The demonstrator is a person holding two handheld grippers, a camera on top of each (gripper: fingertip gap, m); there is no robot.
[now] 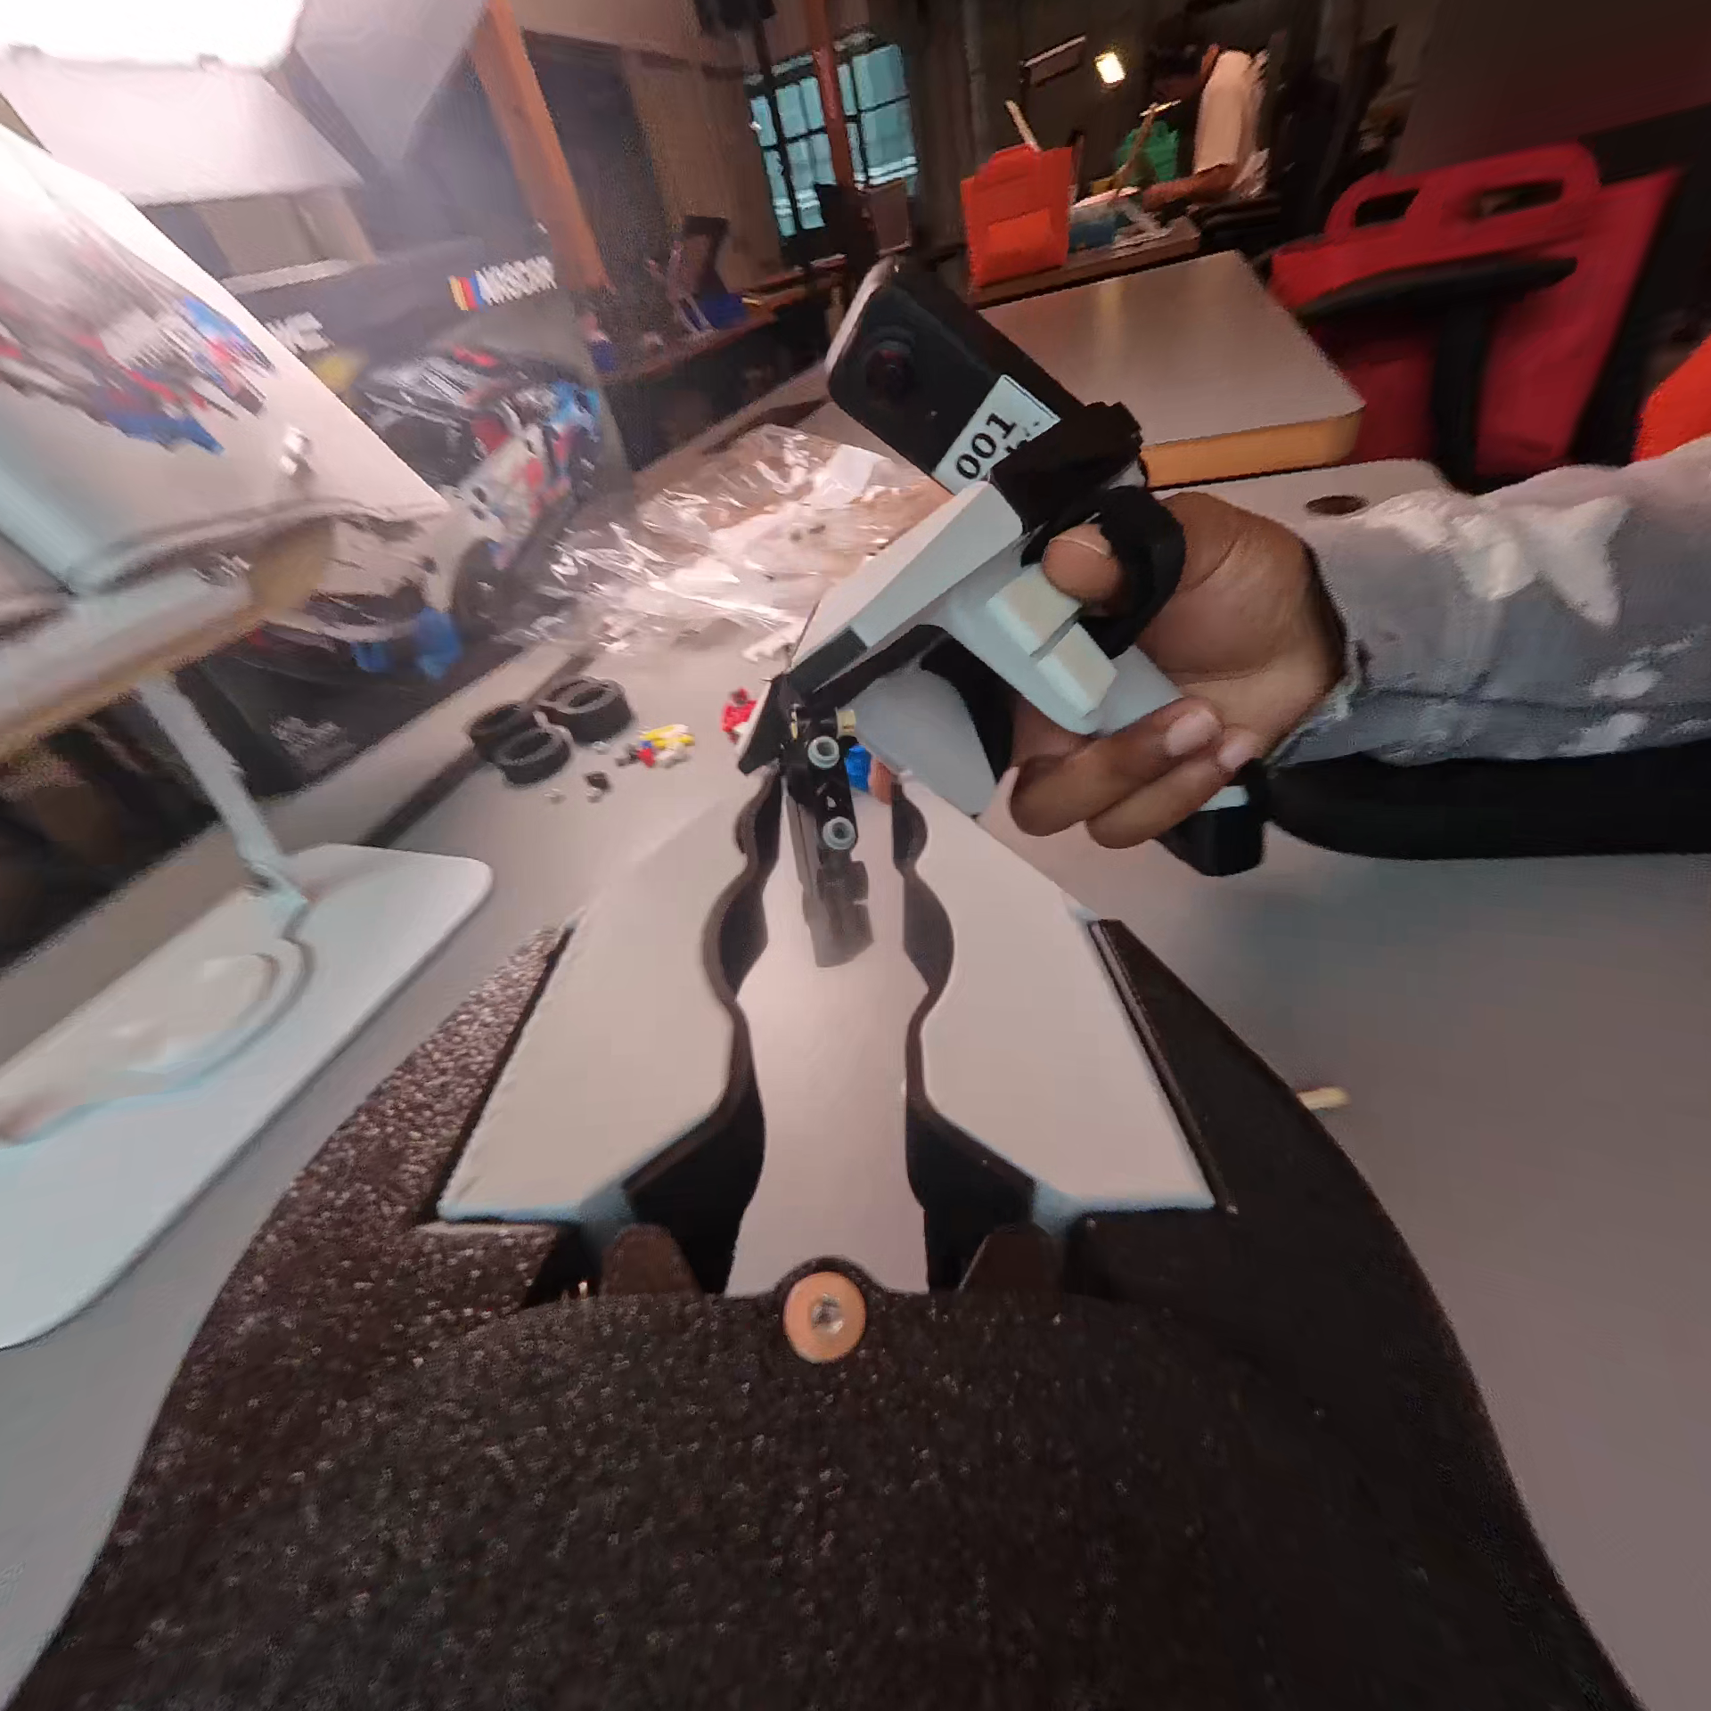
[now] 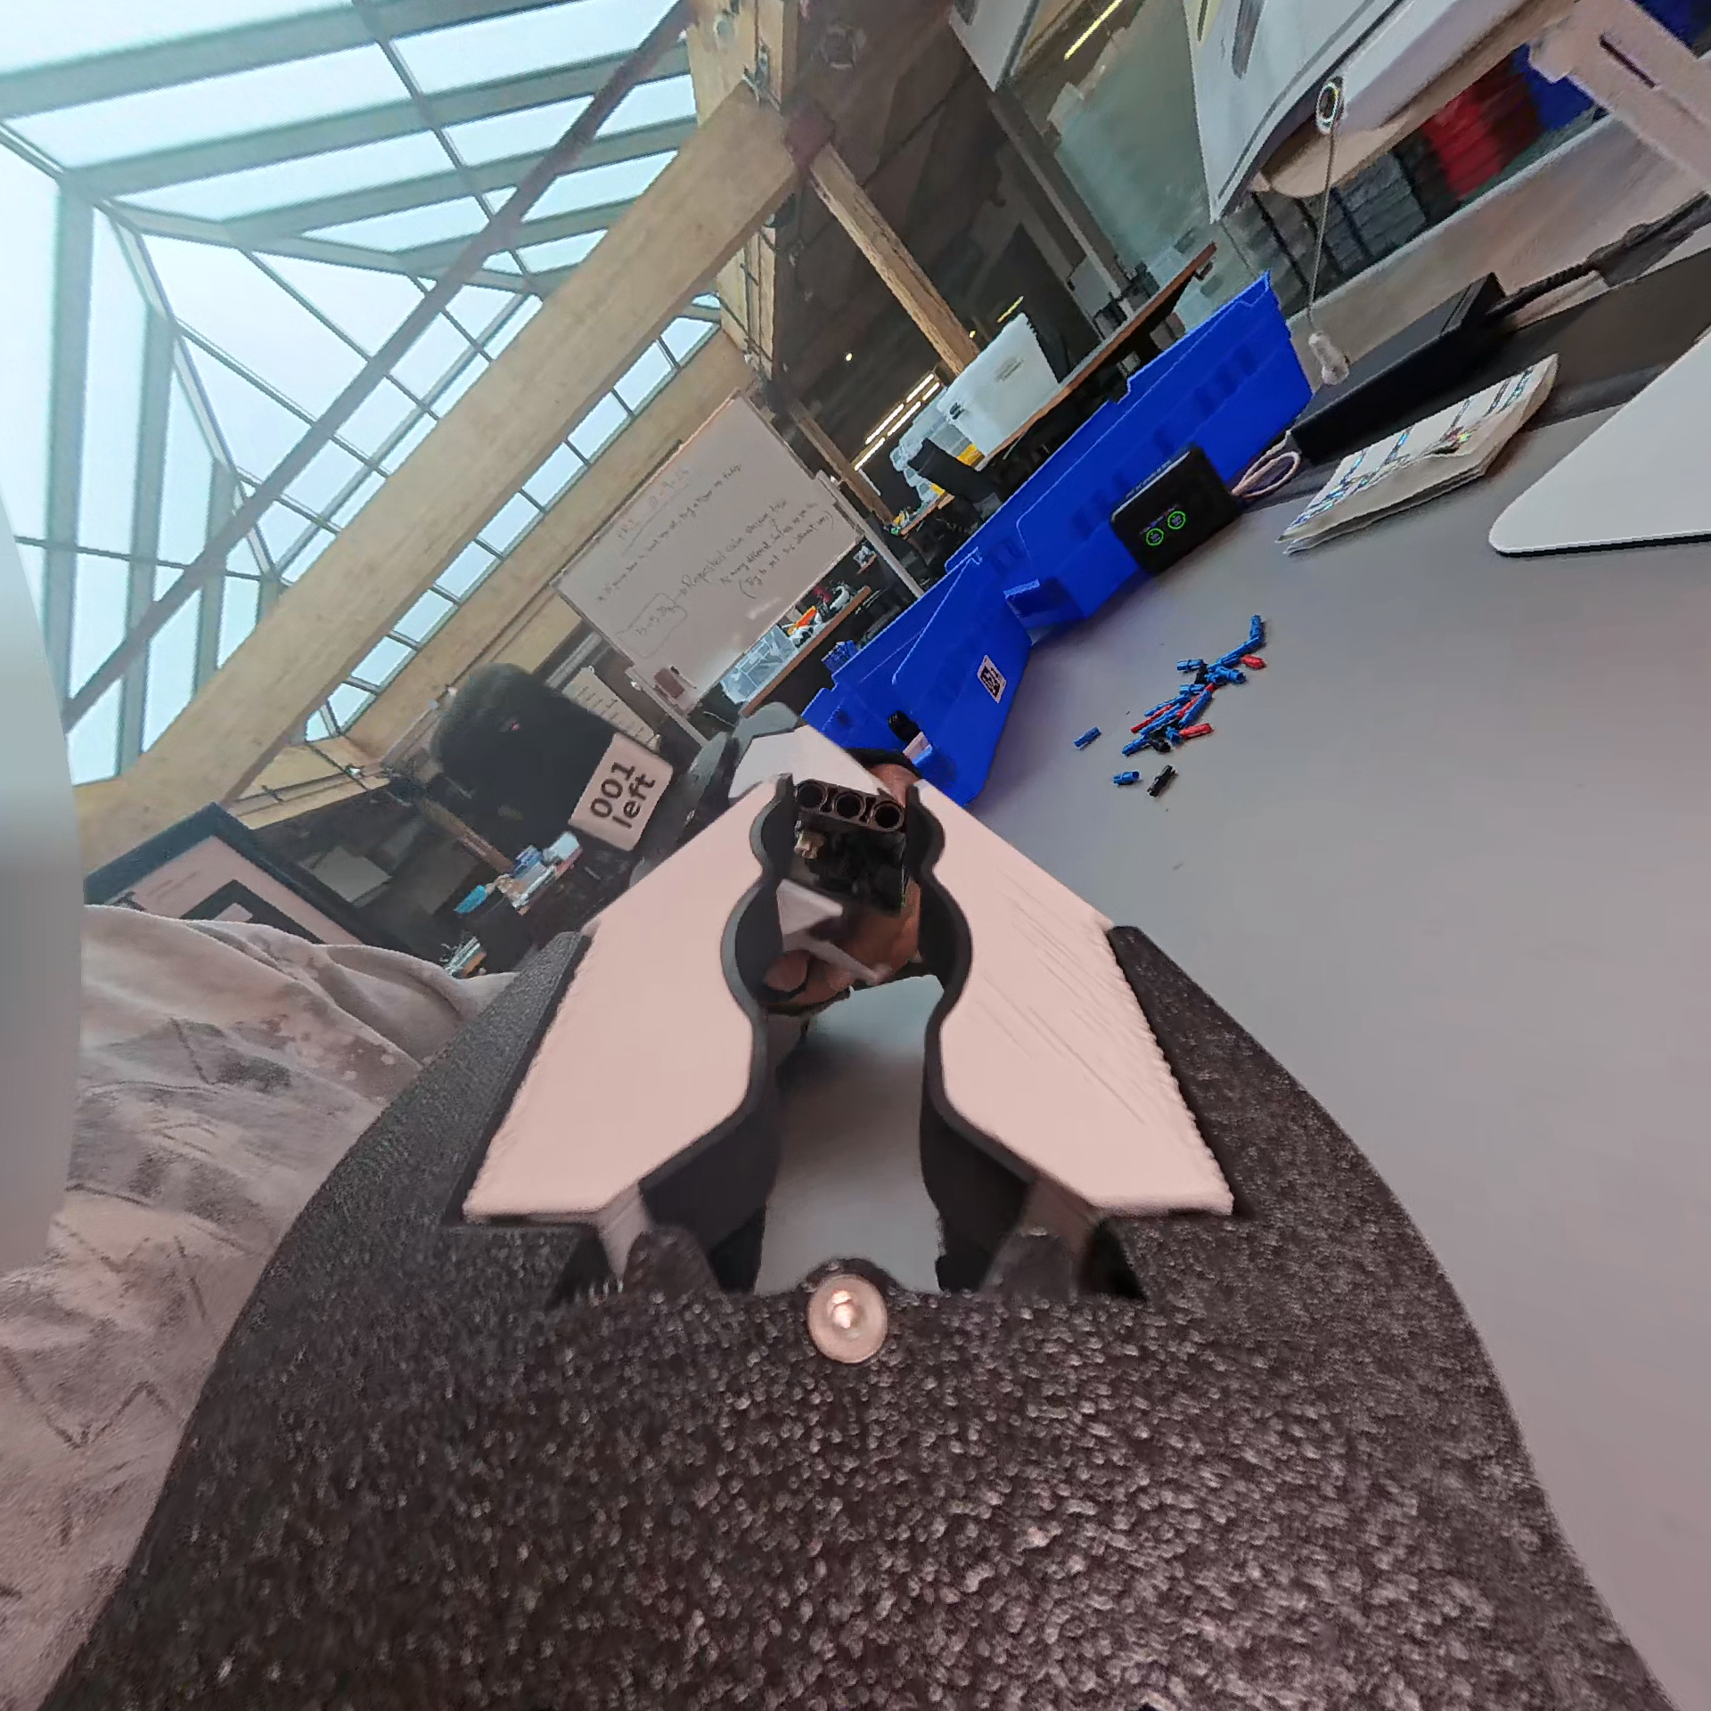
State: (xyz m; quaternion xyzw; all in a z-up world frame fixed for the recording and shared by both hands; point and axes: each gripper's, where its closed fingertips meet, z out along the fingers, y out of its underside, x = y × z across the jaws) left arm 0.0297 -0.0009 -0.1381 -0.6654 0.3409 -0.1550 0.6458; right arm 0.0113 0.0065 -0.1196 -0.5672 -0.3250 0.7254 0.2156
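A black beam assembly with holes and grey pins hangs above the grey table. My right gripper comes in from the upper right in a person's hand and is shut on the assembly's top end. My left gripper is open, its white fingers standing on either side of the assembly's lower end. In the right wrist view my right gripper pinches the assembly at its fingertips, with three holes facing the camera. The left gripper's body shows just behind it.
On the table lie black tyres, small coloured pieces and clear plastic bags. A monitor stand base is at the left. Blue bins, a pile of blue and red pins and a booklet lie farther off.
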